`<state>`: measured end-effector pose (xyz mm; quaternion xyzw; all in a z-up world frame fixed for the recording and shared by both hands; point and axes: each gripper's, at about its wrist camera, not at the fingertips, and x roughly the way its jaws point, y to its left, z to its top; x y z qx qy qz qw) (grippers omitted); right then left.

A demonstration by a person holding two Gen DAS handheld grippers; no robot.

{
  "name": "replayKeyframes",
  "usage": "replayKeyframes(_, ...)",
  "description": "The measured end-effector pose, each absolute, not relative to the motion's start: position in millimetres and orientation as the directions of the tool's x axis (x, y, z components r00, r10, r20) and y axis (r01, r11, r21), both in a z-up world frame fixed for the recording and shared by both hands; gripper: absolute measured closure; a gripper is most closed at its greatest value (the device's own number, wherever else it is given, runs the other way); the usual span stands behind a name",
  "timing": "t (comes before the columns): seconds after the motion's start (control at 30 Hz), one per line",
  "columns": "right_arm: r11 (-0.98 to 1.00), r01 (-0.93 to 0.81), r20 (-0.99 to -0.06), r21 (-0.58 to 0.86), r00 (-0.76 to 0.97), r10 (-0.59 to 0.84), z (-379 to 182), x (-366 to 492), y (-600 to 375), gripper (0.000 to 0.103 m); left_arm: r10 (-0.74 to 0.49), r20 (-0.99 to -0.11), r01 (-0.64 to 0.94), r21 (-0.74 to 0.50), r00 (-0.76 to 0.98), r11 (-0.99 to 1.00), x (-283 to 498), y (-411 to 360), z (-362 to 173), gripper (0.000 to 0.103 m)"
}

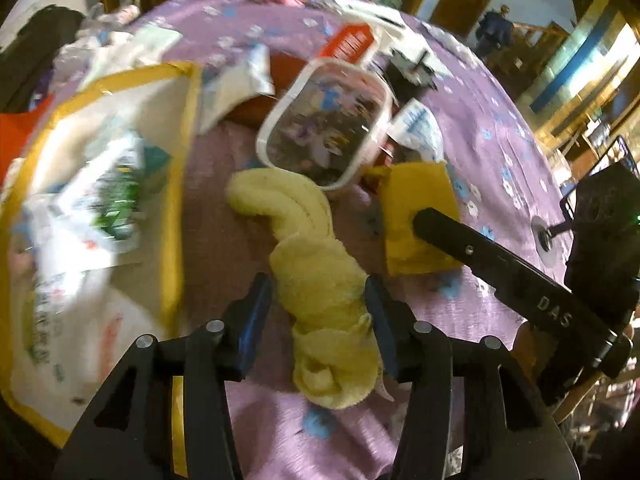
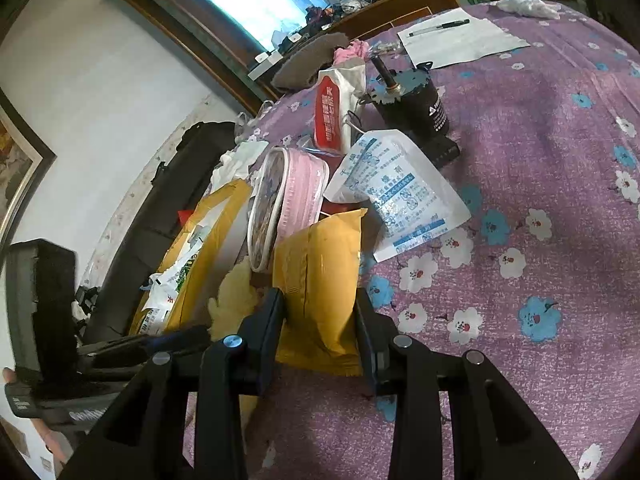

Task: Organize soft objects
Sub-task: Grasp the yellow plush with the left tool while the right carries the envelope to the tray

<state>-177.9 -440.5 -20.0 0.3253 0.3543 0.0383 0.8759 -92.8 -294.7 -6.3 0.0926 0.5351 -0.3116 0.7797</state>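
Note:
A pale yellow towel (image 1: 316, 280), twisted into a roll, lies on the purple flowered tablecloth (image 1: 480, 120). My left gripper (image 1: 318, 316) straddles its near end and is open: the left blue pad (image 1: 256, 312) stands clear of the cloth, while the right pad sits against its side. Just to the right, my right gripper (image 2: 320, 320) is shut on a mustard-yellow padded packet (image 2: 320, 276), held upright on the table. In the left wrist view one of its black fingers (image 1: 440, 236) lies across that packet (image 1: 416, 196). The towel's fluffy edge (image 2: 232, 292) shows left of the packet.
A yellow-rimmed bag (image 1: 176, 168) holding printed packets lies at the left. A clear white-rimmed container (image 1: 324, 120) stands behind the towel. Beyond are a white sachet with blue print (image 2: 400, 200), a red-and-white pack (image 2: 332, 116), a black motor (image 2: 416, 104), and paper with a pen (image 2: 460, 40).

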Motion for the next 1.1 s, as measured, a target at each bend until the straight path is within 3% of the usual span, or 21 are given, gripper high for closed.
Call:
replayKeyframes(0.07, 0.777, 0.161, -0.59, 0.609, 0.747, 0.307, -21, -179, -442, 0.068, -0.364, -0.892, 0.595, -0.143, 0.268, 0.791, -96, -301, -7, 0.054)
replayKeyframes(0.27, 0.747, 0.152, -0.569, 0.648, 0.747, 0.342, -24, -180, -446, 0.068, -0.388, -0.887, 0.583, -0.182, 0.25, 0.792, -103, -297, -16, 0.056)
replayKeyframes(0.37, 0.744, 0.14, -0.555, 0.653, 0.756, 0.345, -22, -183, -445, 0.068, -0.438, -0.868, 0.554, -0.251, 0.234, 0.794, -101, -285, -10, 0.061)
replayKeyframes(0.5, 0.755, 0.111, -0.532, 0.646, 0.774, 0.342, -17, -187, -443, 0.068, -0.545, -0.8, 0.556, -0.341, 0.253, 0.758, -112, -255, 23, 0.062)
replayKeyframes(0.63, 0.795, 0.106, -0.593, 0.597, 0.726, 0.348, -9, -180, -423, 0.069, -0.618, -0.735, 0.511, -0.432, 0.278, 0.743, -110, -200, 60, 0.062)
replayKeyframes(0.87, 0.779, -0.122, -0.493, 0.615, 0.711, 0.501, 52, -133, -361, 0.069, -0.564, -0.692, 0.401, -0.407, 0.45, 0.821, -67, -111, 112, 0.062)
replayKeyframes(0.93, 0.79, -0.134, -0.511, 0.598, 0.696, 0.504, 60, -107, -341, 0.069, -0.492, -0.7, 0.363, -0.341, 0.518, 0.867, -41, -95, 113, 0.061)
replayKeyframes(1.1, 0.824, -0.112, -0.566, 0.555, 0.676, 0.473, 61, -47, -310, 0.069, -0.441, -0.738, 0.292, -0.334, 0.51, 0.896, 23, -79, 80, 0.061)
